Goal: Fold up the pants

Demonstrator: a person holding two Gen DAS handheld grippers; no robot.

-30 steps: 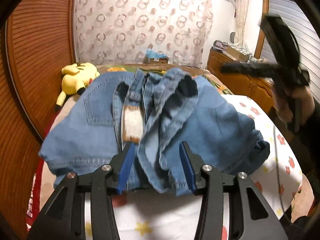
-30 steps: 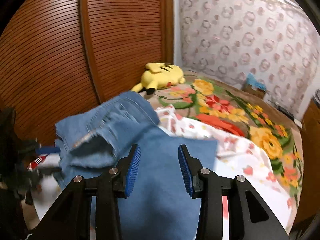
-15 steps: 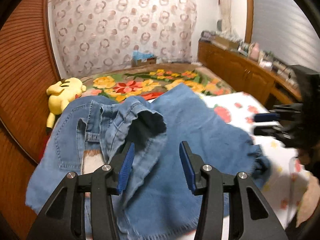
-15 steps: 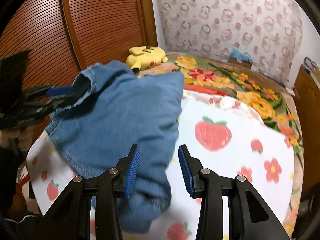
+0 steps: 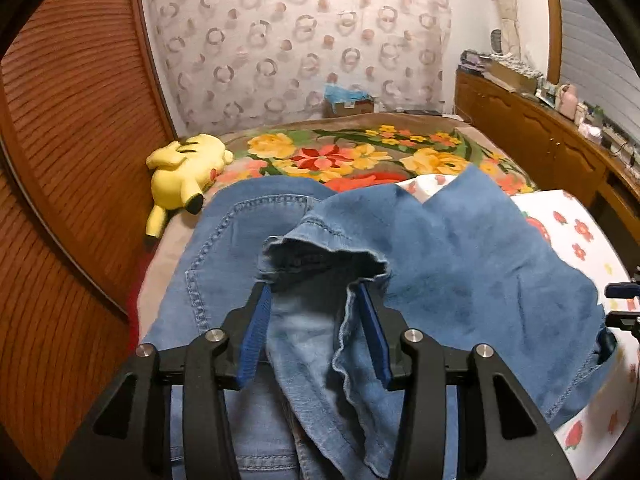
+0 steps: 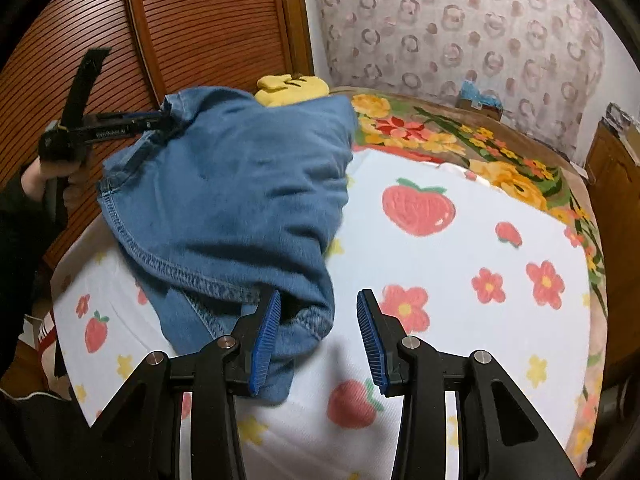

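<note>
1. Since half a second ago the pants (image 5: 460,248) have dropped lower and spread out flatter over the bed (image 6: 460,280), and the hem now bunches between the left tongs' pads.
2. In the right wrist view, the left tongs (image 6: 160,122) reach in level from the left, with the person's hand (image 6: 38,178) gripping the handle.
3. The left tongs (image 5: 316,322) stand wide open around a ruffled denim hem, not clamped on it.
4. The right tongs (image 6: 318,320) are also wide open; the left pad touches the pants' hem, and the strawberry blanket (image 6: 440,216) lies beneath.
5. A yellow plush toy (image 5: 184,168) lies beyond the pants.
</note>
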